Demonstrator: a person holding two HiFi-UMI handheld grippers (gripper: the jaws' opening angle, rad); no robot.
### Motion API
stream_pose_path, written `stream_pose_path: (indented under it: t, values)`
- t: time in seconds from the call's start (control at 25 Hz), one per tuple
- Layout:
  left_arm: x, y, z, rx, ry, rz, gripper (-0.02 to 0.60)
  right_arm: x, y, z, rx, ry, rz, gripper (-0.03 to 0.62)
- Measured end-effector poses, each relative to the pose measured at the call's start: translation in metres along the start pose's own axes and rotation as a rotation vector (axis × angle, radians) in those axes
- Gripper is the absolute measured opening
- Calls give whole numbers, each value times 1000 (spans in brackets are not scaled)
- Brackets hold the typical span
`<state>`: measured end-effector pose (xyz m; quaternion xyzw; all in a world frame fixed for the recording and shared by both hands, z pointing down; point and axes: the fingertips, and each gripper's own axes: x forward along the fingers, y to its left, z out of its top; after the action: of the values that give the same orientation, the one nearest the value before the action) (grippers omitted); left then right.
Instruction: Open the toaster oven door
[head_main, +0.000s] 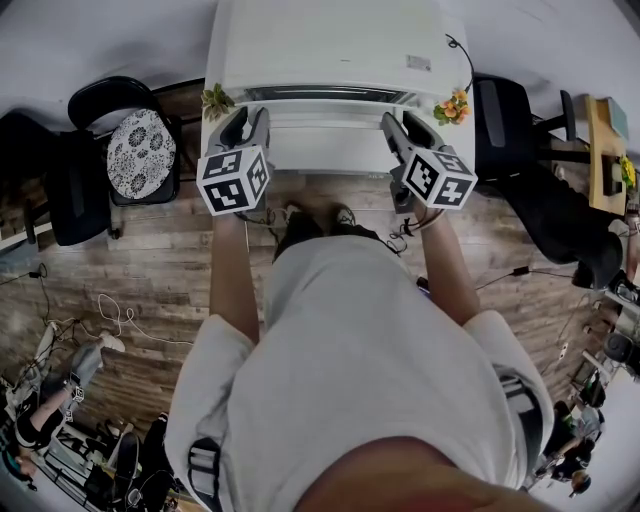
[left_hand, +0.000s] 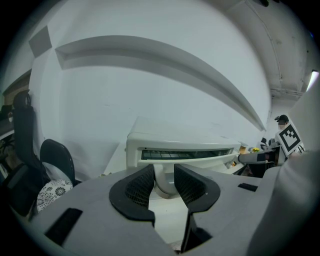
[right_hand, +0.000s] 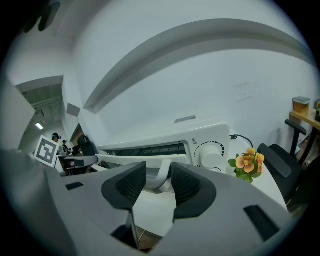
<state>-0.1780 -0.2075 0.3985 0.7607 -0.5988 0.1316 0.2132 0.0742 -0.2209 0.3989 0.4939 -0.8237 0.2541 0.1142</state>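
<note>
While the toaster oven (head_main: 340, 50) stood mid-table, back from the near edge of the white table (head_main: 300, 160), its door (head_main: 335, 108) was only partly open. The left gripper (left_hand: 164, 172) and right gripper (right_hand: 158, 172) each clasped one end of the handle (right_hand: 132, 159). Most of the swing seemingly remained.

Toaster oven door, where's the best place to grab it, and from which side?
Take the handle along the top edge of the door, coming from the front. It stands off the door on curved end posts, leaving room for a jaw on either side. The left gripper and right gripper each clamp one post, which should pull the door down evenly.
</note>
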Motion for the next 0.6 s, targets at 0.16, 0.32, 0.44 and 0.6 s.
stream_pose_path:
  t: [0.16, 0.32, 0.44, 0.6]
  values:
    - [-1, 0, -2, -2, 2, 0, 140, -1, 1, -1, -2, 2, 0, 156]
    - [-3, 0, -2, -1, 2, -1, 140, -2, 1, -2, -3, 4, -2, 156]
    - [-4, -1, -4, -2, 1, -1, 140, -3, 2, -4, -4, 3, -2, 156]
    - [-5, -1, -6, -3, 3, -1, 140, -4, 1, -6, -7, 5, -5, 155]
